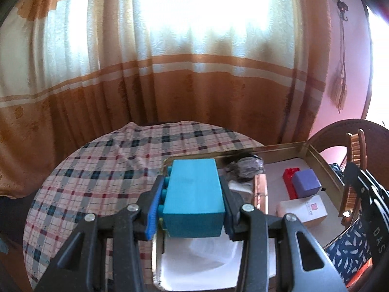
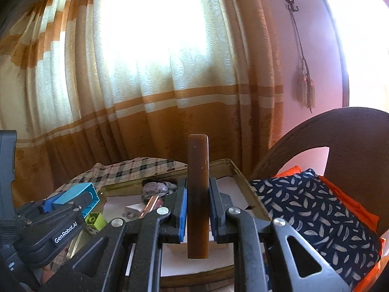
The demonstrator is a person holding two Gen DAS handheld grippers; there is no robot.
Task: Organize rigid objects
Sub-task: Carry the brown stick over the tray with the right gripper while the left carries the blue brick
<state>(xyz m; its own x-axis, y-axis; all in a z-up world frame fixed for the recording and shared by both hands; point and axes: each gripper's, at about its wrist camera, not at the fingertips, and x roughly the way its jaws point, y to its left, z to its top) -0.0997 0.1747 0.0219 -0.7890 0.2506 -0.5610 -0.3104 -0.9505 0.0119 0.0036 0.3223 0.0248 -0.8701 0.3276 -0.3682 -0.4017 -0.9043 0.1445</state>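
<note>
Left gripper (image 1: 188,209): your jaws are closed on the teal block (image 1: 194,194), pads on its two long sides, studs pointing left against the blue pad. The block hangs above the near-left corner of the tray (image 1: 301,144), over white paper, not yet set down. In the right wrist view a green brick (image 2: 93,220) sits just under that gripper; I cannot tell whether it is stuck to the teal block or lying in the tray.

Tray contents, moving right: a dark crumpled bundle (image 1: 245,168), a copper-edged item (image 1: 260,189), then a red block (image 1: 290,177), purple block (image 1: 306,182) and white box (image 1: 302,210) packed close together on the right half.

Right gripper (image 2: 198,209): narrowly closed on a brown comb (image 2: 198,194), held on edge and upright, above the tray's near-right part.

Risks:
- The studded side gives a poor pad seat; a tilt may let the teal block rotate or slip out.
- Lowering blind onto the green brick would leave the block canted.
- The comb is gripped low and stands tall; it may pivot in the pads.
- Your two grippers work over one tray and may collide.
</note>
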